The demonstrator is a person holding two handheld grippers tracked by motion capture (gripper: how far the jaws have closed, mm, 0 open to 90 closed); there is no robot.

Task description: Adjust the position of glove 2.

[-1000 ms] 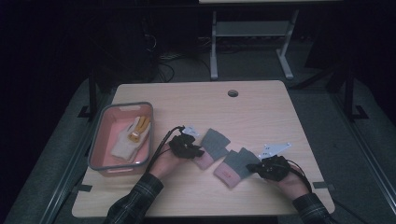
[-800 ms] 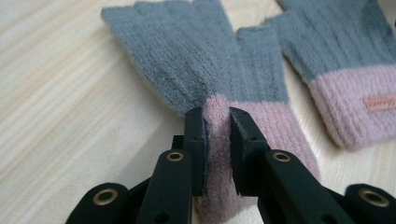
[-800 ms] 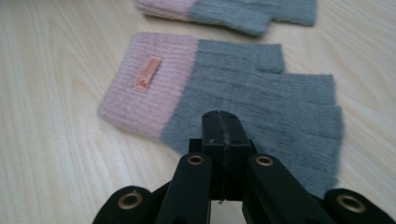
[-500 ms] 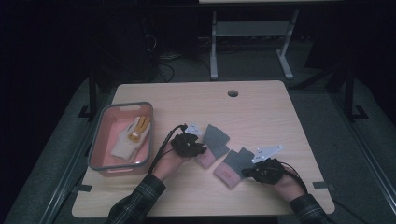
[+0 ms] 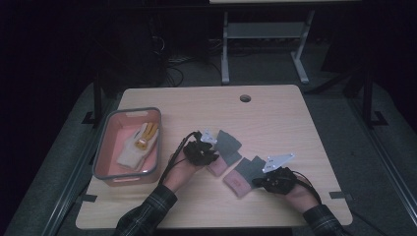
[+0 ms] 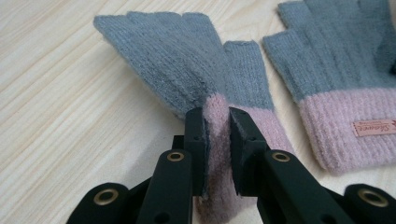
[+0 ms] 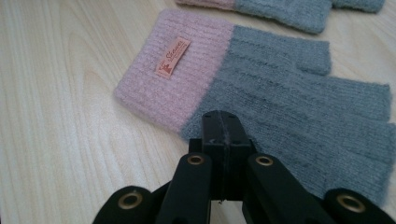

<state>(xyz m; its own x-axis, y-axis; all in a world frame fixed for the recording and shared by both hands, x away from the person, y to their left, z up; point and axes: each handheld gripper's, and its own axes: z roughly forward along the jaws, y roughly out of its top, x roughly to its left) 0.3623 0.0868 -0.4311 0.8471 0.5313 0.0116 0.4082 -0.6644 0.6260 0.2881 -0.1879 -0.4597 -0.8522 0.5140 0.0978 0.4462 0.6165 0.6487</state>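
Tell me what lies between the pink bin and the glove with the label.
The other glove, its pink cuff pinched in the left tongs, lies between the bin and the labelled glove in the high view.

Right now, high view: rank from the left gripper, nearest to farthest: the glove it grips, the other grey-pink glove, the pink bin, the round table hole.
1. Glove clamped in the left gripper, at its jaws.
2. Other glove, toward the right gripper.
3. Pink bin, at the table's left.
4. Table hole, near the far edge.
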